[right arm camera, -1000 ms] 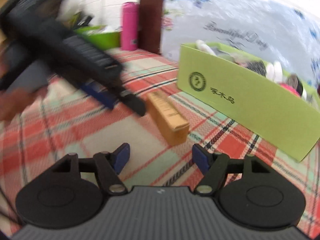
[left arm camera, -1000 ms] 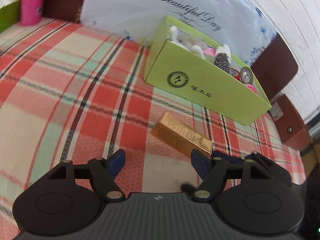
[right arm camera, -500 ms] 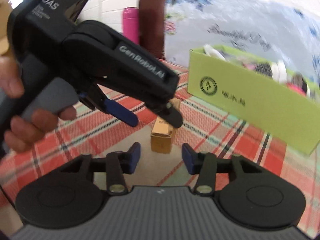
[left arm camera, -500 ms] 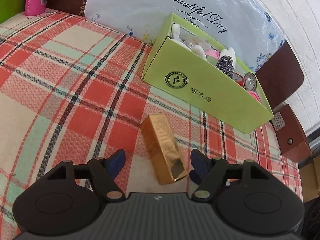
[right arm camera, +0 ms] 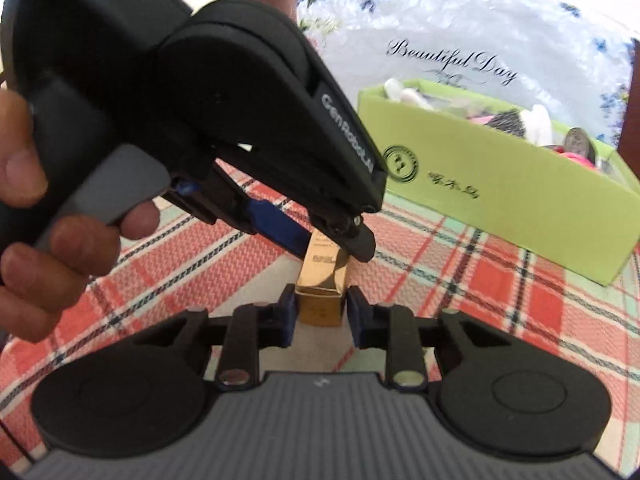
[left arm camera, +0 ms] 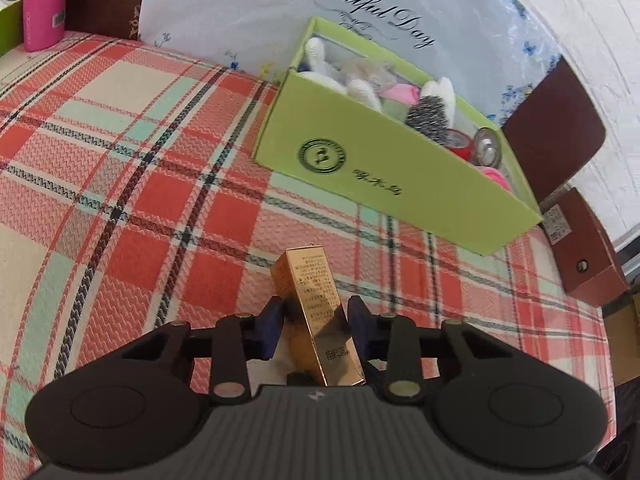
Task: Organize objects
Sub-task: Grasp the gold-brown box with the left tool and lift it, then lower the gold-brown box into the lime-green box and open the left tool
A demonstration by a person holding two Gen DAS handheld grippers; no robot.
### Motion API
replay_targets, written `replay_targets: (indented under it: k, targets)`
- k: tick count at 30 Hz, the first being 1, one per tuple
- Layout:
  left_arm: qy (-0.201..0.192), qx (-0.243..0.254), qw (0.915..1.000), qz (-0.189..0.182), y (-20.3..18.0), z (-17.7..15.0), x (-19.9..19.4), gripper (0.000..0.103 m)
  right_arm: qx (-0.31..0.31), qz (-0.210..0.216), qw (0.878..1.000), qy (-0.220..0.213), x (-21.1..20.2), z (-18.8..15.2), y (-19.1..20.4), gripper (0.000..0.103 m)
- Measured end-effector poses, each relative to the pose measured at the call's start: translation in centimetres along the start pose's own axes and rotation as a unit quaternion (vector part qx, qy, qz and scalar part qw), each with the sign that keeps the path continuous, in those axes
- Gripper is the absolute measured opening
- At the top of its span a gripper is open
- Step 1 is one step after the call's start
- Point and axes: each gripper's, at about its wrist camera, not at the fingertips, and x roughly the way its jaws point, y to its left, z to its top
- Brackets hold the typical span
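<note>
On a red, cream and mint plaid cloth (left arm camera: 160, 184), a slim gold carton (left arm camera: 320, 312) lies lengthwise, pointing away toward a lime-green box (left arm camera: 384, 176). From the left wrist view, the left gripper (left arm camera: 316, 320) straddles the carton's near half, its blue pads (left arm camera: 270, 320) close on either side; a sliver of space seems to remain on the left side, so it is hard to say whether the pads are pressing the carton or only bracketing it. The carton's near end runs down behind the gripper body and is cut off. Fine print on its top face is too small to read.

From the right wrist view, the right gripper (right arm camera: 320, 312) brackets the carton's end face (right arm camera: 322, 304), its pads right against the two sides (firm contact cannot be confirmed). Over it, the left gripper (right arm camera: 332, 240) crosses the view from upper left, hiding most of the carton's length; the person's left hand (right arm camera: 52, 216) is partly cut off at the edge.

The green box holds white, pink, red and silvery items, mostly hidden behind its front wall. Behind it leans a white bag (left arm camera: 248, 12) printed "Beautiful Day". A pink bottle (left arm camera: 44, 4) stands at far left, its top cropped.
</note>
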Motion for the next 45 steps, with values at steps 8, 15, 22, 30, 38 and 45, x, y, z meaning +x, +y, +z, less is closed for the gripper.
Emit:
replay_targets:
  k: [8,15,22,30,38,45]
  targets:
    - [-0.074,0.063,0.9945,-0.039,-6.5,2.4,-4.2,0.036,-0.008,-0.076,0.992,-0.097,-4.7,2.9,-2.2,0.025]
    - [-0.103,0.094,0.9877,-0.071,-11.1,7.0,-3.7,0.036,-0.004,-0.124,0.981,-0.148,-4.5,7.1,-6.7,0.025]
    - [-0.114,0.108,0.9834,-0.092,-13.4,11.3,-0.9,0.036,0.001,-0.154,0.973,-0.170,-3.1,9.0,-10.3,0.025]
    - [-0.125,0.075,0.9893,-0.012,-10.2,12.2,4.2,0.085,0.002,-0.148,0.980,-0.131,0.9,6.7,-13.2,0.072]
    - [-0.158,0.079,0.9842,0.010,-7.5,9.3,1.6,0.086,0.035,-0.158,0.979,-0.126,-0.7,3.5,-11.6,0.103]
    - [-0.204,0.089,0.9653,0.136,-8.3,6.6,-2.9,0.089,0.092,-0.142,0.981,-0.094,-5.1,2.7,-10.6,0.103]
